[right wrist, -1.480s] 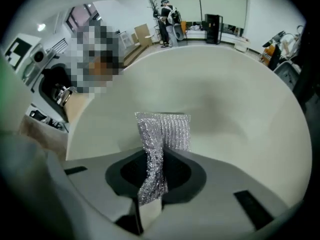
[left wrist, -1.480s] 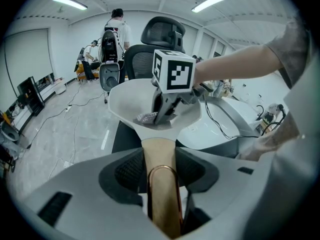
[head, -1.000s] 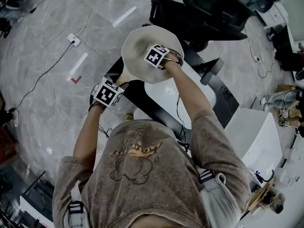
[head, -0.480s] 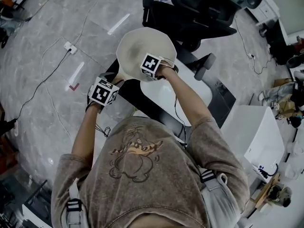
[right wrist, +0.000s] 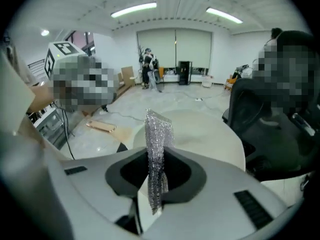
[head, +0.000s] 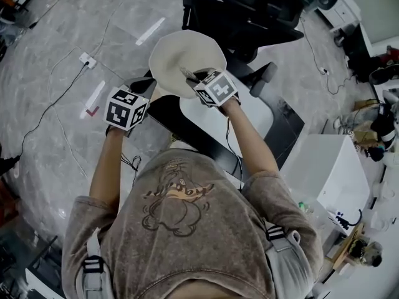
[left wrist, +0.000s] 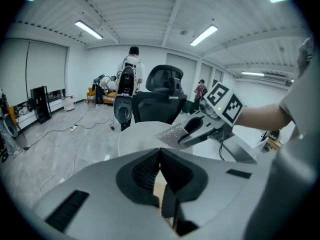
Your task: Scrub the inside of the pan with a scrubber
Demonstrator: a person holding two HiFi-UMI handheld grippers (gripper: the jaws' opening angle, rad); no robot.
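Note:
A cream-white pan (head: pixel 181 55) is held up in front of the person, its hollow facing them. Its tan wooden handle (head: pixel 154 92) runs down-left into my left gripper (head: pixel 142 101), whose jaws are shut on it; in the left gripper view the handle (left wrist: pixel 159 191) shows between the closed jaws (left wrist: pixel 160 156). My right gripper (head: pixel 194 78) is shut on a flat silver mesh scrubber (right wrist: pixel 157 144), which stands upright between its jaws (right wrist: pixel 155 156). The scrubber (head: pixel 189 74) is at the pan's near rim, over its inside (right wrist: pixel 210 129); I cannot tell whether it touches.
A black office chair (head: pixel 249 14) stands just beyond the pan. A white table top (head: pixel 265 117) on a black frame lies below the arms, and a white box (head: pixel 327 173) at the right. A power strip with cables (head: pixel 83 58) lies on the grey floor. People stand far back (left wrist: pixel 131 74).
The right gripper has drawn back from the pan's middle to its near rim and turned, with the scrubber in it. The left gripper has shifted left and up.

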